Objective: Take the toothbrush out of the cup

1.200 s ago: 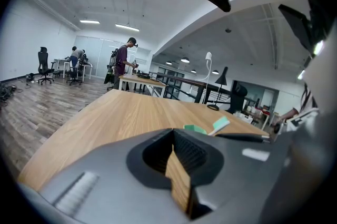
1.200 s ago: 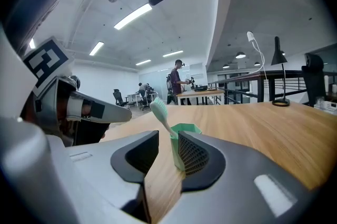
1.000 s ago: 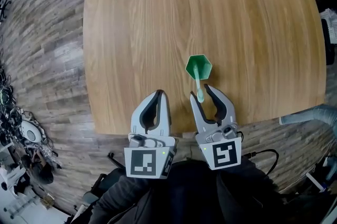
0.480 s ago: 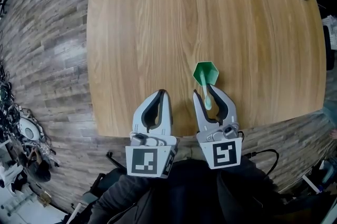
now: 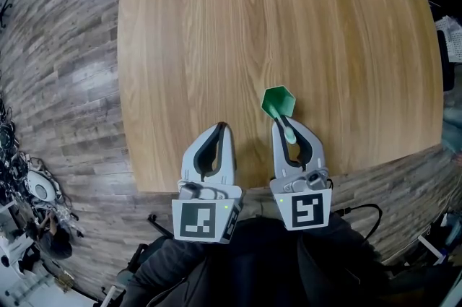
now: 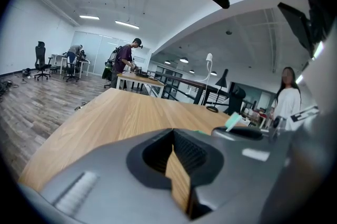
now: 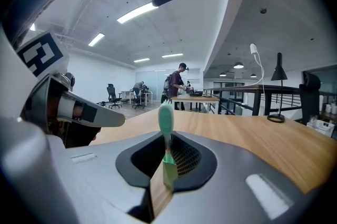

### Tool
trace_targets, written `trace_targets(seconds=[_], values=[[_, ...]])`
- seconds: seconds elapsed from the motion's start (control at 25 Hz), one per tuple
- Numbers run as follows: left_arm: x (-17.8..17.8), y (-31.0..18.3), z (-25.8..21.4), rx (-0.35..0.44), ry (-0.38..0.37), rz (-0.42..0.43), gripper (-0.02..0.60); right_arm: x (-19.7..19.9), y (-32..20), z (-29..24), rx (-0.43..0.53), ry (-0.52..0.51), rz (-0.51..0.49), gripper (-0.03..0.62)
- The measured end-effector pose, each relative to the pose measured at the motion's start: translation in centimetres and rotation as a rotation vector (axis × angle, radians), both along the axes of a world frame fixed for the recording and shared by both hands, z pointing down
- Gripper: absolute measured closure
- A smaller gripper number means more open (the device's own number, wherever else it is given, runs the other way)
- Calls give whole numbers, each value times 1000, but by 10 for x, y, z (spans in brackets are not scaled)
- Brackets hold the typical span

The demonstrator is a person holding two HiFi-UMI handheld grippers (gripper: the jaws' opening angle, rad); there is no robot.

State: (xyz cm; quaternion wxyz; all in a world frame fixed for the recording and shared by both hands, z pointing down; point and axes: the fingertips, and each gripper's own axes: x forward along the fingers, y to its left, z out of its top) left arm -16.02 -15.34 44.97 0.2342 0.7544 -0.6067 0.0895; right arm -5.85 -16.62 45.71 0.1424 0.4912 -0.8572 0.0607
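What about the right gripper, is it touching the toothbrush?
Touching. The right gripper view shows the right gripper, jaws just closing, pinching the toothbrush between its pads.

The cup is small and bright green, with a six-sided rim. It stands upright on the bench, close to the near edge and right of its middle. The toothbrush is pale mint green with a darker green stretch along it. Its lower end sits inside the cup, and it leans out over the rim towards the near edge. My right gripper has just been closing its jaws, which pinch the upper part, the rounded tip poking up above them.
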Motion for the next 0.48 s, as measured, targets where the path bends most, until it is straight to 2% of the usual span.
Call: trace_targets(seconds=[0.48], values=[[9,-5,-58,144,14,45,574,-5,-5,-67,112,-63,-37,563]])
